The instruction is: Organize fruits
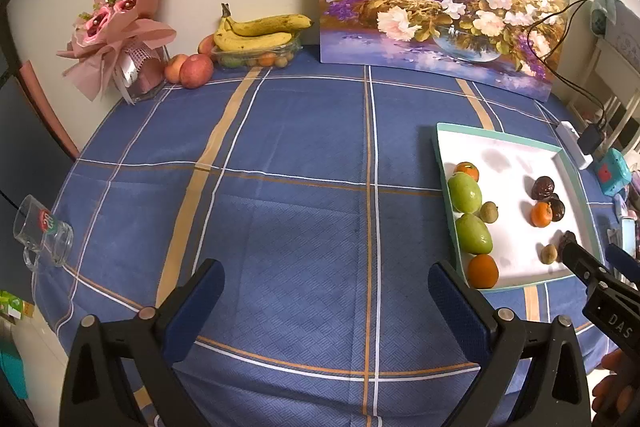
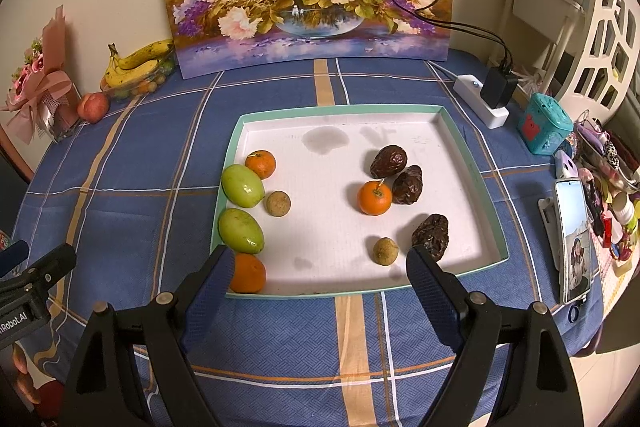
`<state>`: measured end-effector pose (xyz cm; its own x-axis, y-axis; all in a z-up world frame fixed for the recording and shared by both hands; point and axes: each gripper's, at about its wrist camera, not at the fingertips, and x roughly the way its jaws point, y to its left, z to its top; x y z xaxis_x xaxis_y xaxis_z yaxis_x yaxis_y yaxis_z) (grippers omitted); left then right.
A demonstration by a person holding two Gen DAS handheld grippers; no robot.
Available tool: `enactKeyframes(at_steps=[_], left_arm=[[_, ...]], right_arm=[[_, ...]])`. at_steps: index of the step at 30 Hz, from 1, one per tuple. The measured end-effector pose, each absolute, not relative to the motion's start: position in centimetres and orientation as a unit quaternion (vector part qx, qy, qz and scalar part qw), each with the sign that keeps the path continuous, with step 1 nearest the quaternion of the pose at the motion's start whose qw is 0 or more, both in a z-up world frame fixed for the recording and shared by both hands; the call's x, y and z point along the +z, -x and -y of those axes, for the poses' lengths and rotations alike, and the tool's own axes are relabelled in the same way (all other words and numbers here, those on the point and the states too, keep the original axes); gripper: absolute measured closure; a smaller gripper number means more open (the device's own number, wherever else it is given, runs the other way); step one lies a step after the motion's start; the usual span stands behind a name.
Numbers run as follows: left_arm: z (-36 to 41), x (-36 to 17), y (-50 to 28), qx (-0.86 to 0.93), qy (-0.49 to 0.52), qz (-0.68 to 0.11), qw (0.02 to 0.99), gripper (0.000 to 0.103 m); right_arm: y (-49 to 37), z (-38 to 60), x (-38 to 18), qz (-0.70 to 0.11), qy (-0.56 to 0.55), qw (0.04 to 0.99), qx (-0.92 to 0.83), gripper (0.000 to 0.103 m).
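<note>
A white tray with a teal rim (image 2: 472, 163) is being kept on a blue plaid tablecloth (image 2: 160, 211), and the fruits to be organised are lying loose inside it. Two green fruits (image 2: 242, 185), two of the oranges (image 2: 261, 164) and a small brown round fruit (image 2: 278, 203) are being held along the tray's left side. A third orange (image 2: 374, 197) is touching one of two wrinkled dark dates (image 2: 388, 161) near the middle; a third date (image 2: 431, 235) and another brown round fruit (image 2: 385, 251) are lying nearer the front edge.

The right gripper (image 2: 318, 277) is being held over the tray's front rim with its jaws spread wide and nothing between them. The left gripper (image 1: 326, 291) is likewise being held wide open and empty, above bare cloth well left of the tray.

Risks being noted: the round fruits are judged likely to roll if nudged by a closing finger. The soft dates are judged liable to be crushed under a hard squeeze. The orange touching a date is likely to be disturbed if its neighbour is taken.
</note>
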<state>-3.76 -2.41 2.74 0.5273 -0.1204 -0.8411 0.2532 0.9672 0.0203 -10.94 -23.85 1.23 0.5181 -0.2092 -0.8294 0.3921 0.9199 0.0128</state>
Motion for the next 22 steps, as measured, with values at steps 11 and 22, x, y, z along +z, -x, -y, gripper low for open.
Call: enactKeyframes(at_steps=[11,22], left_arm=[[2.39,2.98,4.01,-0.098,-0.075,-0.468,0.875,0.0],[2.21,3.0,3.89,-0.097,-0.073,-0.47,0.874,0.0]], right_arm=[[10.95,23.87,1.21,-0.459,-0.099,0.866,-0.173,0.015],[10.93,23.85,1.19,-0.46,-0.099,0.865,-0.173,0.015]])
